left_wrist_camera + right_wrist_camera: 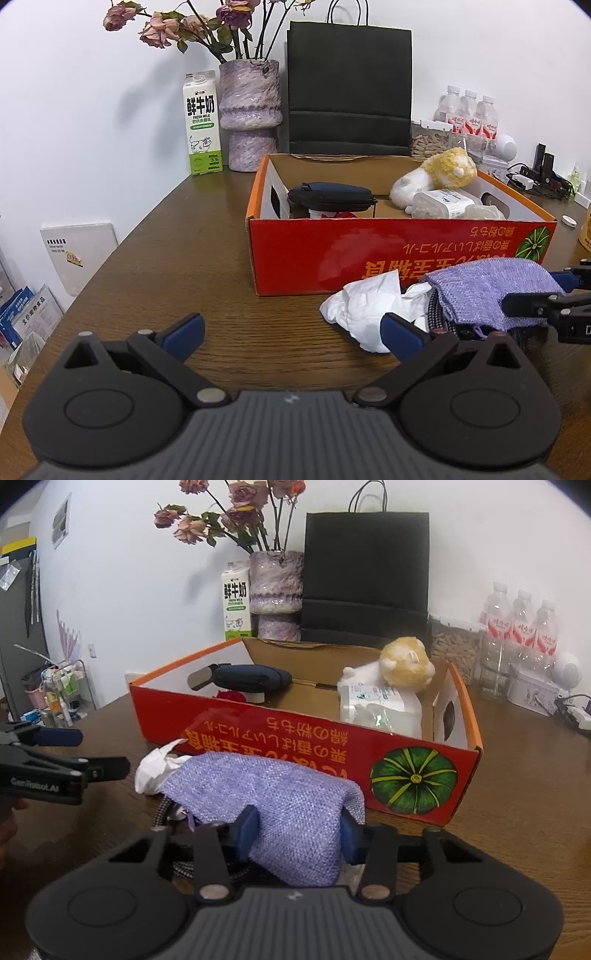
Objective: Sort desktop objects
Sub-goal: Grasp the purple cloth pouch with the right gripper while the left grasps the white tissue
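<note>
A purple woven pouch [280, 805] lies on the wooden table in front of the red cardboard box [295, 738]. My right gripper [299, 830] is shut on the pouch, a blue pad on each side. A braided cable [166, 808] and crumpled white tissue [155, 764] lie by the pouch's left end. My left gripper [291, 332] is open and empty, its right pad next to the tissue [365, 306] and the pouch [491, 291]. The box [332, 251] holds a dark case [332, 195], a plush toy [436, 177] and a white packet [443, 203].
Behind the box stand a milk carton [202, 125], a purple vase [250, 114] with dried roses and a black paper bag [349, 88]. Water bottles [521, 627], a tin [532, 694] and a power strip [535, 181] sit at the right. The table's left edge [92, 273] drops off.
</note>
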{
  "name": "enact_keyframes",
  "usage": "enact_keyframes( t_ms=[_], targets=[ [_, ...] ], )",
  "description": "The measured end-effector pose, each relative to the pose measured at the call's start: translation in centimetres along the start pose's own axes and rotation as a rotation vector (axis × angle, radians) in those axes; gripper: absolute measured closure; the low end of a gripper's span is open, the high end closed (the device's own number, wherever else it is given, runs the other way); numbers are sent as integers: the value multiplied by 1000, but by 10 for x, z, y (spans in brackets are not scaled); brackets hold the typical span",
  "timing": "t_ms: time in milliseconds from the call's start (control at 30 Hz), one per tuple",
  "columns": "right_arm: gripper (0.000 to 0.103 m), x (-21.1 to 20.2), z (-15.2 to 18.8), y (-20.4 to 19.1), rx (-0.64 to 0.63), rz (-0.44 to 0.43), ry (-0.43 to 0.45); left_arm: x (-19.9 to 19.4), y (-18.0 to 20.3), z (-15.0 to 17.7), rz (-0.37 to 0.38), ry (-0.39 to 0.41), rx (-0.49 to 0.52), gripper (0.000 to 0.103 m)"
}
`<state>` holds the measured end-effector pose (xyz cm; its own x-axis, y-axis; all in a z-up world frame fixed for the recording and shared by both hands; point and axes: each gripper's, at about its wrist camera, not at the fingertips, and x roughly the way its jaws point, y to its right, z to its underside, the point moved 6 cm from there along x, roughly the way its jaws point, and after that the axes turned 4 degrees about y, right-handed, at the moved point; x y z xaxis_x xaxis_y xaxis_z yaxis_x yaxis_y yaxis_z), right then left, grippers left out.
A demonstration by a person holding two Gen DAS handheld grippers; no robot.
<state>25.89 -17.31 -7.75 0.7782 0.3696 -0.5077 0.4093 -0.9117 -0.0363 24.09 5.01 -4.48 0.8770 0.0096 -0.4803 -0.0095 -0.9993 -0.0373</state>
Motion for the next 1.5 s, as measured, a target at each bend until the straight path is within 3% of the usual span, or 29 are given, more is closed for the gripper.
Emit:
enact_keyframes(
  t_ms=[33, 100, 200, 433, 700, 767, 867, 900, 933, 1000, 1233, 1500],
  targets=[
    [68, -2, -1, 0, 4, -3, 5, 0, 1, 0, 2, 0, 3, 0],
    [84, -6, -3, 1, 8, -7, 21, -1, 3, -1, 7, 2, 10, 0],
    [95, -13, -7, 2, 29, -31, 48, -1, 9, -3, 15, 6, 22, 0],
    [96, -25, -16, 5, 66, -50, 116, 4, 23, -8, 46, 4, 53, 0],
    [96, -26, -14, 12, 79, -24, 113, 21, 39, -9, 94, -33, 71, 3],
    [96, -25, -12, 13, 78, -19, 107, 26, 38, -10, 99, -46, 54, 7],
    [96, -22, -9, 15, 83, -16, 97, 33, 34, -9, 126, -70, 11, 27],
    [96, -21, -9, 15, 84, -15, 94, 36, 33, -8, 143, -82, -11, 39],
    [96, -21, -8, 15, 84, -16, 93, 37, 33, -7, 155, -92, -24, 60],
    [96, -20, -7, 15, 84, -17, 92, 37, 31, -4, 157, -106, -34, 85],
    [96, -21, -7, 15, 85, -19, 95, 20, 32, -8, 134, -44, -2, 86],
    [96, -26, -10, 11, 88, -30, 111, 9, 32, -7, 116, -29, 18, 86]
  ],
)
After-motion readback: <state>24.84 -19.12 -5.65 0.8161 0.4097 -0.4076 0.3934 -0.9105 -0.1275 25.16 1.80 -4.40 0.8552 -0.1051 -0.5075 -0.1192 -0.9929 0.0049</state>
